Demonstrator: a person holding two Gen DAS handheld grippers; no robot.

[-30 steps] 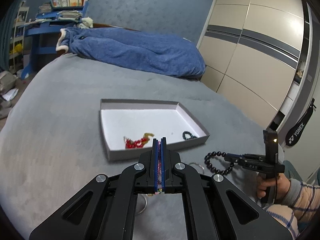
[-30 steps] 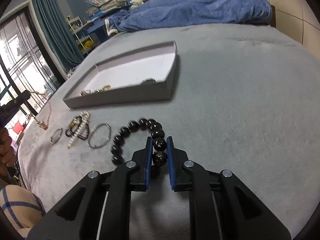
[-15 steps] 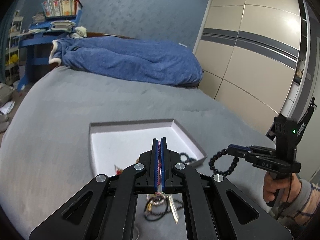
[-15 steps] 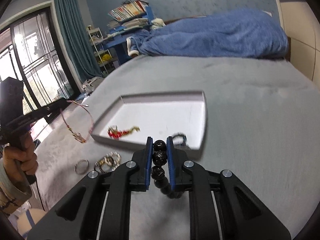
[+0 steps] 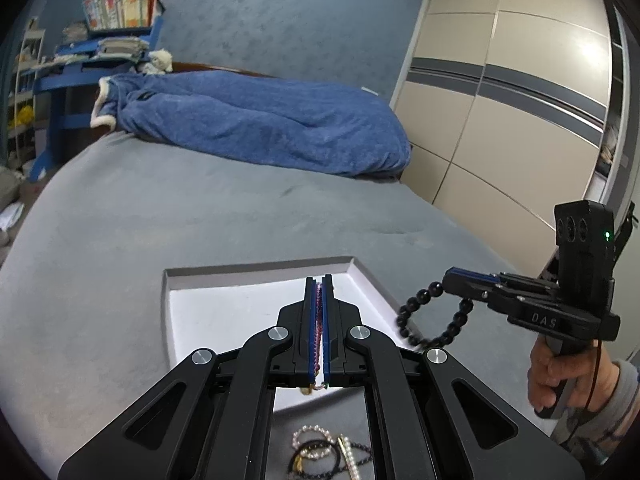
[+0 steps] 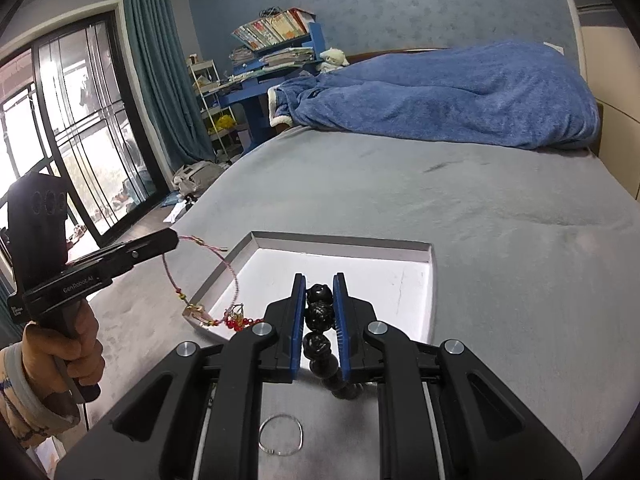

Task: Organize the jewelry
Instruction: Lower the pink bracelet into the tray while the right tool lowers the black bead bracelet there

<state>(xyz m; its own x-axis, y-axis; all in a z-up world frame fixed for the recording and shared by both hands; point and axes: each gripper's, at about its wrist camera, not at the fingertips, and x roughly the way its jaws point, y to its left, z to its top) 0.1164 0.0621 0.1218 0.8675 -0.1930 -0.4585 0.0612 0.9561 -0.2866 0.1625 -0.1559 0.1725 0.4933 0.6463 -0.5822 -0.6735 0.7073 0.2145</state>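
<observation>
My left gripper (image 5: 319, 280) is shut on a thin pink cord bracelet (image 5: 319, 320); in the right wrist view the bracelet (image 6: 200, 280) hangs as a loop from the left gripper (image 6: 176, 238) above the near left corner of the tray. My right gripper (image 6: 319, 280) is shut on a black bead bracelet (image 6: 319, 312), held in the air above the tray's near edge; it also shows in the left wrist view (image 5: 424, 316) hanging from the right gripper (image 5: 448, 280). The grey tray with a white floor (image 6: 400, 276) lies on the bed and holds a red bead piece (image 6: 236, 322).
Loose bracelets and a pearl strand (image 5: 320, 452) lie on the grey bedspread below the left gripper. A thin metal ring (image 6: 280, 434) lies below the right gripper. A blue blanket (image 5: 260, 124) is heaped at the far end. A wardrobe (image 5: 512, 92) stands at right.
Both grippers have risen off the bedspread with their bracelets and moved toward the tray. The black bead bracelet, which lay on the bed, now hangs in the air.
</observation>
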